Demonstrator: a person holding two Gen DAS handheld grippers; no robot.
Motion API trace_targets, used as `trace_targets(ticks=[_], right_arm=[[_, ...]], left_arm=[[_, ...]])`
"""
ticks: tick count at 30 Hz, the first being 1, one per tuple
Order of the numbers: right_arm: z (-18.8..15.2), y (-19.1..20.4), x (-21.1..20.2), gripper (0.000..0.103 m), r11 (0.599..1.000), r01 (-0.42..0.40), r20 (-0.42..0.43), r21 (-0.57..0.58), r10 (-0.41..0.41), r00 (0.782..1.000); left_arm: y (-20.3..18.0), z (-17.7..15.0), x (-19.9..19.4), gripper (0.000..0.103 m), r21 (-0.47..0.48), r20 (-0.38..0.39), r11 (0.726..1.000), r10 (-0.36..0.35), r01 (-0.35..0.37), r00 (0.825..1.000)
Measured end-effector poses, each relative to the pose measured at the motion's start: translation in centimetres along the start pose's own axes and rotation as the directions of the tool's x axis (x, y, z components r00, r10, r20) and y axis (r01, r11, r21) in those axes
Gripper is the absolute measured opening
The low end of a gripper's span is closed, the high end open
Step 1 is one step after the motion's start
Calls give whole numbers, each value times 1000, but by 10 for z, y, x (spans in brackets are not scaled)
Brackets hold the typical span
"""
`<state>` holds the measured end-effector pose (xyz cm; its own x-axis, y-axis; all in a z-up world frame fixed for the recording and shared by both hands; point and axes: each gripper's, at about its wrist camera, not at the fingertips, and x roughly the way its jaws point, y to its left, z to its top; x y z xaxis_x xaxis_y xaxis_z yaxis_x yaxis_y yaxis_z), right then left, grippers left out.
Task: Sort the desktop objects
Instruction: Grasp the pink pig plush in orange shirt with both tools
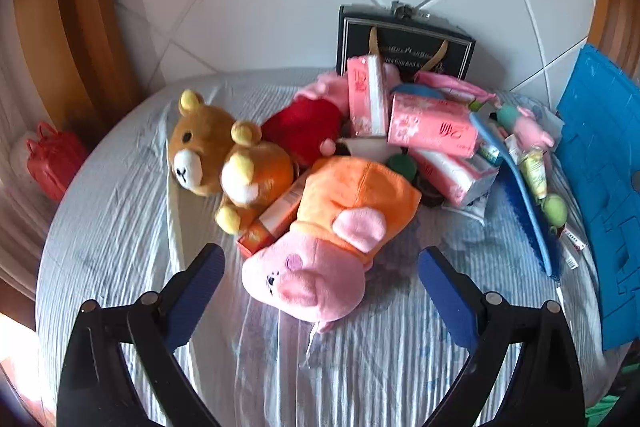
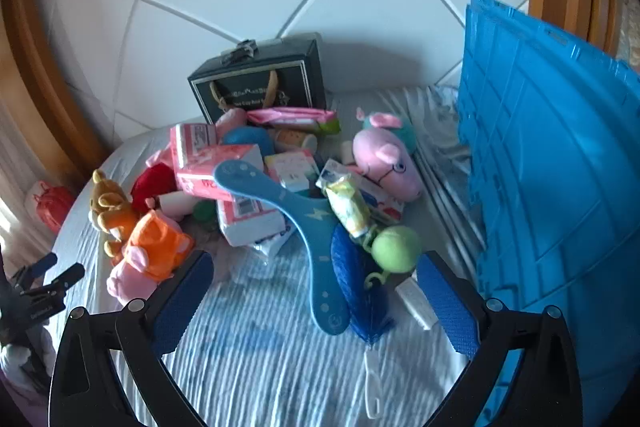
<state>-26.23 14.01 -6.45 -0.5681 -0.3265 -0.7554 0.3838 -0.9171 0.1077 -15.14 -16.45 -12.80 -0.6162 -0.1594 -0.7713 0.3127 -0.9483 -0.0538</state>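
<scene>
A heap of objects lies on the striped cloth of a round table point(image 1: 120, 227). A pink pig plush in orange point(image 1: 328, 235) lies nearest my left gripper point(image 1: 322, 267), which is open and empty, its pads on either side of the pig's head. A brown bear plush point(image 1: 224, 155) lies to its left, pink tissue packs point(image 1: 432, 127) behind. My right gripper point(image 2: 316, 275) is open and empty, just short of a blue boomerang point(image 2: 304, 223), a blue mesh bag point(image 2: 356, 291) and a green ball point(image 2: 396, 249). The left gripper also shows in the right wrist view point(image 2: 56, 269).
A blue plastic crate point(image 2: 552, 155) stands at the table's right side. A black gift box point(image 2: 260, 83) stands at the back against the tiled wall. A second pig plush point(image 2: 388, 159) lies near the crate. A red bag point(image 1: 52, 159) sits beyond the left edge.
</scene>
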Motion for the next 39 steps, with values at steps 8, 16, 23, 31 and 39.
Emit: trace_targets(ticks=[8, 16, 23, 31, 39], right_arm=[[-18, 41, 57, 103, 993, -117, -107, -17, 115, 988], [-22, 97, 118, 103, 972, -205, -219, -114, 177, 960], [-29, 148, 152, 103, 934, -289, -303, -211, 219, 927], [-38, 205, 170, 103, 898, -373, -360, -233, 277, 891], [-51, 254, 194, 103, 886, -364, -420, -287, 226, 879]], left_arm=[[21, -27, 60, 99, -191, -132, 980, -78, 52, 988], [13, -45, 119, 99, -102, -252, 991, 60, -88, 966], [63, -65, 104, 103, -19, -261, 989, 137, -147, 956], [68, -64, 77, 103, -71, -211, 995, 55, -71, 976], [63, -56, 112, 103, -113, -228, 993, -60, 35, 972]])
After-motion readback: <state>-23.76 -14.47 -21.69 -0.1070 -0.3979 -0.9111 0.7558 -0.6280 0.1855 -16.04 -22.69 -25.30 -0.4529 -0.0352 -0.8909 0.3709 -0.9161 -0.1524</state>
